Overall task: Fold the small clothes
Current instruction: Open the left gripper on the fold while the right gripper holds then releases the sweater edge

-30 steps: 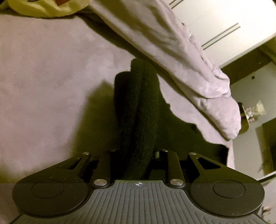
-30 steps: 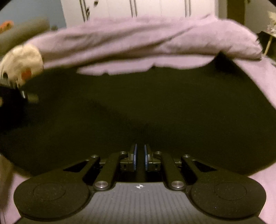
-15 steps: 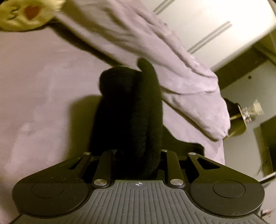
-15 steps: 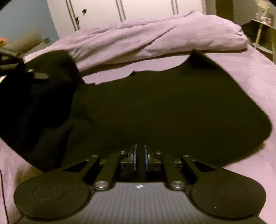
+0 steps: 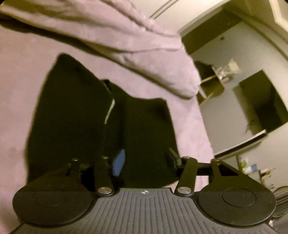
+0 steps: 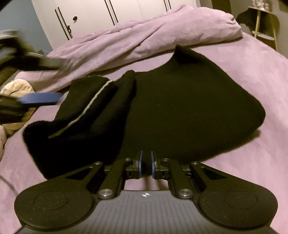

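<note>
A black knit sweater lies on the purple bed sheet. Its left part is folded over onto the body, showing a pale inner seam. My right gripper is nearly shut on the sweater's near hem, the cloth between its blue pads. My left gripper is open wide above the sweater and holds nothing. It also shows blurred at the left of the right wrist view.
A bunched purple duvet lies behind the sweater. White wardrobe doors stand beyond it. A cream soft toy lies at the left. A small side table stands at the right of the bed.
My left gripper has let go of the sleeve and opened wide; the folded part now rests on the sweater's body. My right gripper keeps its hold on the hem.
</note>
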`<state>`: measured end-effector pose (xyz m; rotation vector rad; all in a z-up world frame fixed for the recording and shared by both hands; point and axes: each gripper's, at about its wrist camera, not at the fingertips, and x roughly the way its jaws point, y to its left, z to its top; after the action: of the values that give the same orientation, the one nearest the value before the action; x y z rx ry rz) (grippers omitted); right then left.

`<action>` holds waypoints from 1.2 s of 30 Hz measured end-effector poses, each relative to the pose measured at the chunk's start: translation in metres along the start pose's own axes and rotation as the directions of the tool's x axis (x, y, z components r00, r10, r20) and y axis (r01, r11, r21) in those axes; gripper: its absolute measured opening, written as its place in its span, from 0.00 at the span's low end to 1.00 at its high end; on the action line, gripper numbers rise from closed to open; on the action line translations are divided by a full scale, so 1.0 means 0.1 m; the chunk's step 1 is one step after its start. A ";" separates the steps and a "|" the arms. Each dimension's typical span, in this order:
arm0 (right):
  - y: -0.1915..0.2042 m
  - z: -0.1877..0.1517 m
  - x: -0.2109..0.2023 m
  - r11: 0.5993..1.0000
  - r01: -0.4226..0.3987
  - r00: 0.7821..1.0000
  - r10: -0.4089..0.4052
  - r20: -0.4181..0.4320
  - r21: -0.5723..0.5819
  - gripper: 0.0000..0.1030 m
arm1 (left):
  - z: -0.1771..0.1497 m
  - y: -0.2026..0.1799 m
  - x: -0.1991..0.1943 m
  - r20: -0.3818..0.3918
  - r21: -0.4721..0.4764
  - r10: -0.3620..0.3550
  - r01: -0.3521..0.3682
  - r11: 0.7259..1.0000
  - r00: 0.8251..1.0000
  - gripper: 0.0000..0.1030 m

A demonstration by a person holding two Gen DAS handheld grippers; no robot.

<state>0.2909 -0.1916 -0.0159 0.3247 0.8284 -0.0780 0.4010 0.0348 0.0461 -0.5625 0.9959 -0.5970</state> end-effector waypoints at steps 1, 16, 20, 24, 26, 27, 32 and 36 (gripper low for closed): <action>0.01 0.02 0.00 1.000 0.003 1.000 -0.003 0.002 0.008 0.10 | -0.01 0.05 -0.15 0.029 0.006 0.015 -0.015 1.000 0.999 0.63; 0.33 0.67 0.63 0.896 -0.358 0.914 0.394 -0.100 0.264 0.74 | -0.42 1.09 0.13 -0.026 -0.001 0.402 -0.403 0.915 0.915 0.59; 0.34 0.64 0.97 0.853 -0.373 0.885 0.445 -0.138 0.365 0.34 | -0.47 1.03 0.16 -0.032 0.006 0.395 -0.395 0.918 0.918 0.59; 0.44 0.64 0.70 0.938 -0.310 0.946 0.320 -0.042 0.154 0.13 | -0.46 1.02 -0.01 -0.027 -0.011 0.386 -0.386 0.922 0.922 0.62; 0.51 0.70 0.47 0.971 -0.237 0.971 0.237 0.044 -0.011 0.13 | -0.44 0.93 -0.07 0.018 0.007 0.392 -0.392 0.920 0.920 0.65; 0.55 0.70 0.38 0.978 -0.181 0.979 0.189 0.081 -0.101 0.13 | -0.43 0.91 -0.10 0.037 0.017 0.402 -0.403 0.915 0.915 0.69; 0.64 0.46 0.67 0.939 -0.034 0.999 0.045 0.025 -0.341 0.15 | -0.41 0.99 0.19 -0.020 0.010 0.384 -0.384 0.923 0.923 0.66; 0.45 0.49 0.58 0.981 -0.033 0.998 0.042 0.044 -0.193 0.41 | -0.47 1.07 0.38 -0.071 -0.008 0.380 -0.382 0.924 0.922 0.64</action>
<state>0.3735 -0.1613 -0.0162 0.1553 0.7754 0.0297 0.3970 0.0765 -0.0690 -0.3532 1.1426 -0.2586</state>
